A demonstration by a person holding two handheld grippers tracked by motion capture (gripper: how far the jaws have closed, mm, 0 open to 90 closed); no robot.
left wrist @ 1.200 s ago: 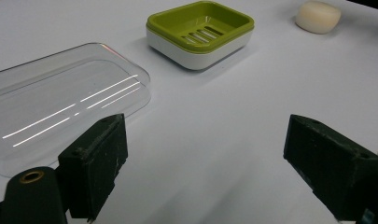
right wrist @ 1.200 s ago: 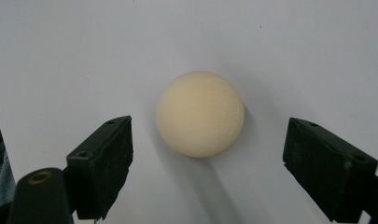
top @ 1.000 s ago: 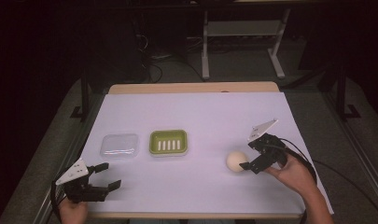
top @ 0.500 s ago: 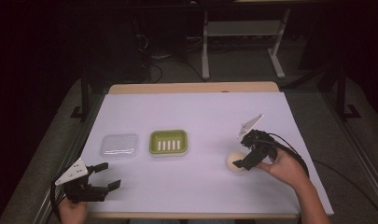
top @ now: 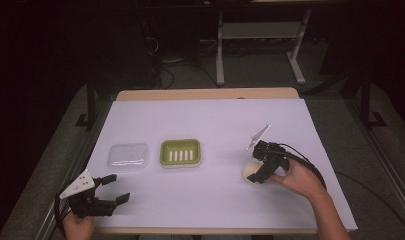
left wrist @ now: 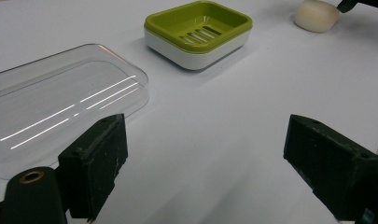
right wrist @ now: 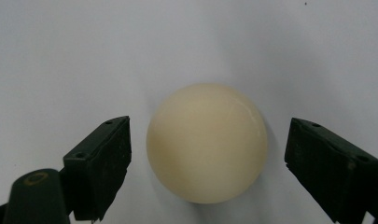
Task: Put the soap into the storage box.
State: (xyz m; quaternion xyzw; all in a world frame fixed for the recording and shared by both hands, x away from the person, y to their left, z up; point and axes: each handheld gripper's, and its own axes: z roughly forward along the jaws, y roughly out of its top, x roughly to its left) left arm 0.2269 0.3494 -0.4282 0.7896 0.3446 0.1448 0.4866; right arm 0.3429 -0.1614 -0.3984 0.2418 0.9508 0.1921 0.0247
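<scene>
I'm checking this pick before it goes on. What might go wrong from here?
The cream soap is round and smooth, so it may squirt out as the right gripper closes; its jaws stand open on either side, not touching. On the way to the green dish, it might slip and roll on the white table.

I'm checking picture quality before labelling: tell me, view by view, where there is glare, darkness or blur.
High view: the white table is evenly lit, the room behind it very dark. Left gripper view: bright streaks of glare on the clear lid; the green soap dish is sharp, the near jaws slightly soft. Right gripper view: the cream soap looks soft-edged with a faint sheen and casts little shadow.
</scene>
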